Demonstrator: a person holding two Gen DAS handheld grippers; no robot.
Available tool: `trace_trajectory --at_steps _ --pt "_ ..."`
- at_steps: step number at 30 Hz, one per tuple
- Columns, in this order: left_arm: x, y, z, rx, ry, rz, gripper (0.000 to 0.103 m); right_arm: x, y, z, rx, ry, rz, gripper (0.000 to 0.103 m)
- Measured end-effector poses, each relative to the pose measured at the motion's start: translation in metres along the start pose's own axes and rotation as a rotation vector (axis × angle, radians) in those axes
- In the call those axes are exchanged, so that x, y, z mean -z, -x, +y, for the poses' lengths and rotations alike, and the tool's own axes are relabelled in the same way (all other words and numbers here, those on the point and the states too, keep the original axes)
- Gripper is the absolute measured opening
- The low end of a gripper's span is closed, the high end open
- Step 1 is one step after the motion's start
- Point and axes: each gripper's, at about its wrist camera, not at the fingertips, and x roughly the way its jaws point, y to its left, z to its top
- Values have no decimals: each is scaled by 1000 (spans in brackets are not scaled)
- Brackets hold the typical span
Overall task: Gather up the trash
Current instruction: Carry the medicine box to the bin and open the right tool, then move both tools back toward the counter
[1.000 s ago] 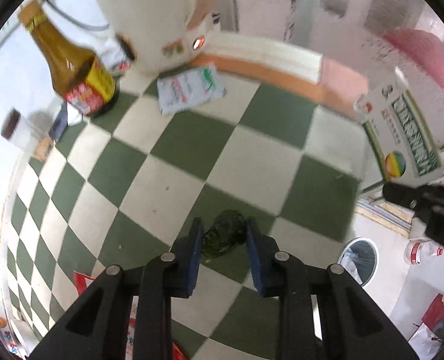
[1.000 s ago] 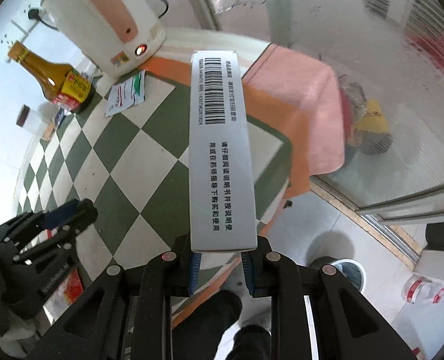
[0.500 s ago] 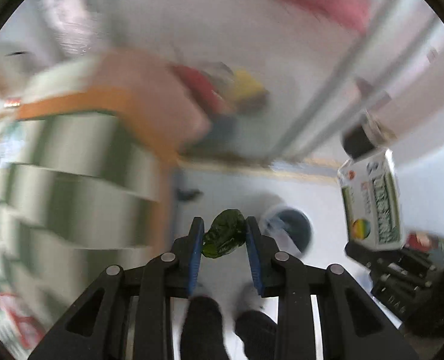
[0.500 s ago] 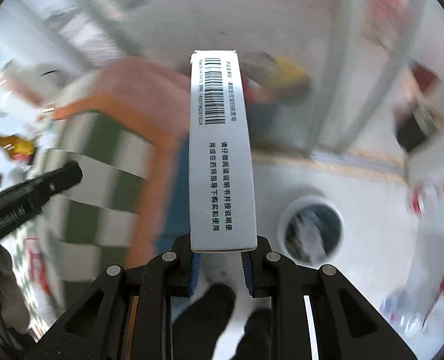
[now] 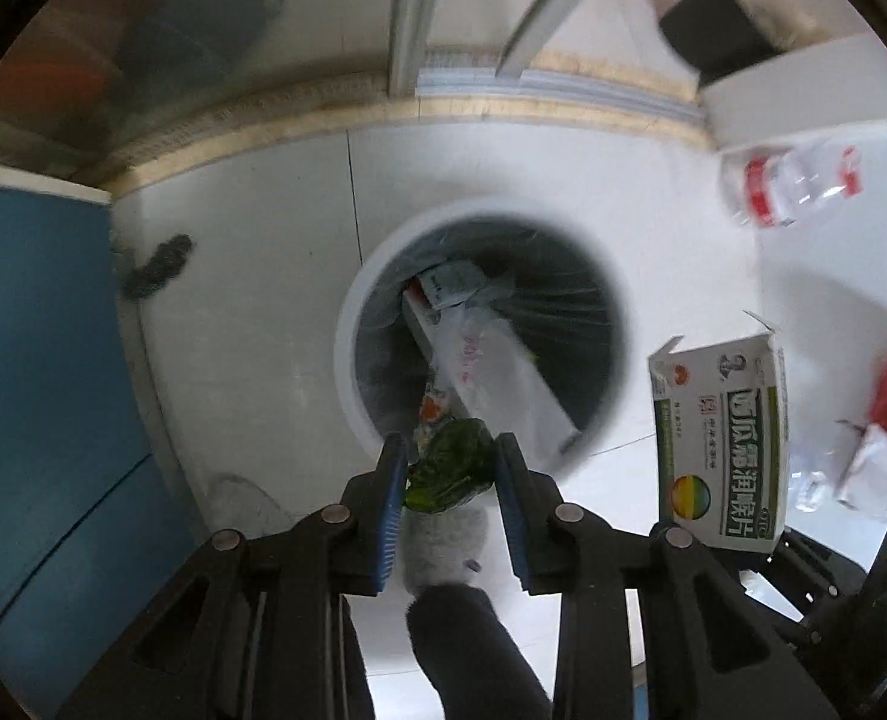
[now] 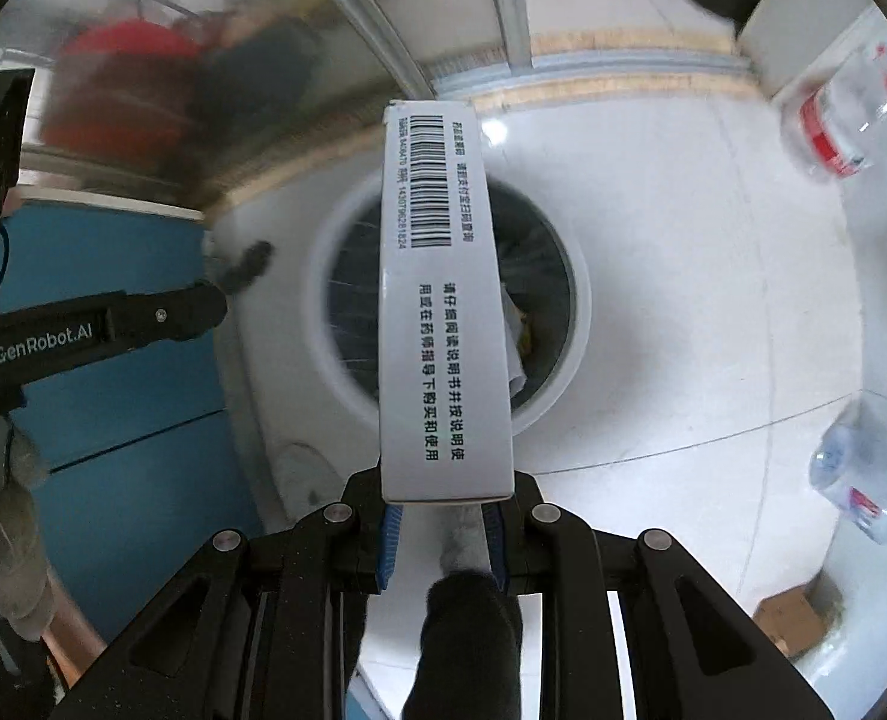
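My left gripper [image 5: 451, 471] is shut on a crumpled green wrapper [image 5: 452, 471] and holds it over the near rim of a round white trash bin [image 5: 347, 354] on the floor. The bin holds papers and packets. My right gripper [image 6: 443, 510] is shut on a white medicine box [image 6: 443, 324] with a barcode, held above the same bin [image 6: 575, 324]. The box also shows in the left wrist view [image 5: 719, 444], to the right of the bin. The left gripper's finger [image 6: 161, 315] shows at the left of the right wrist view.
A blue cabinet side [image 5: 35, 360] stands left of the bin. Clear plastic bottles [image 6: 839, 114] [image 6: 863, 480] lie on the white floor to the right. A glass door and its sill [image 5: 503, 102] run behind the bin. My feet [image 5: 443, 540] are below the grippers.
Both grippers swung away from the checkered table and down toward the floor. They now hang over the trash bin, each still holding its item.
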Motion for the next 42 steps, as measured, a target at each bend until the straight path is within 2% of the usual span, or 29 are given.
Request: trace_trajectory --at_steps 2,3,4,5,6,7,10,15,22,26,35,42 --pt "-7 -23 0 -21 1 13 29 -10 -29 -13 15 -14 29 28" --pt "-8 -29 1 -41 -6 3 36 -16 -40 -20 11 -20 48 35" --pt "-9 -30 3 -57 -9 -6 55 -19 -48 -25 11 -33 54 60" --pt "-10 -31 4 -81 -6 -20 70 -19 -50 -29 15 -45 47 79" --pt "-8 -31 7 -95 -2 -30 93 -19 -50 -33 14 -55 32 83" --pt "-6 -29 9 -110 3 -40 98 -18 -49 -35 14 -60 24 85" --pt "2 -15 11 -157 17 -45 98 -10 -34 -38 54 -76 -9 103" --pt "24 30 5 -250 -7 -131 98 6 22 -31 171 -68 -102 103" --pt "61 110 -14 -278 -8 -192 98 35 118 -12 213 -71 -207 103" --pt "89 168 -33 -276 -19 -235 98 62 185 1 212 -86 -271 103" --pt "168 298 -77 -233 -50 -336 98 145 348 31 216 -97 -416 103" --pt "222 372 -91 -198 -45 -406 98 199 440 60 221 -54 -499 103"
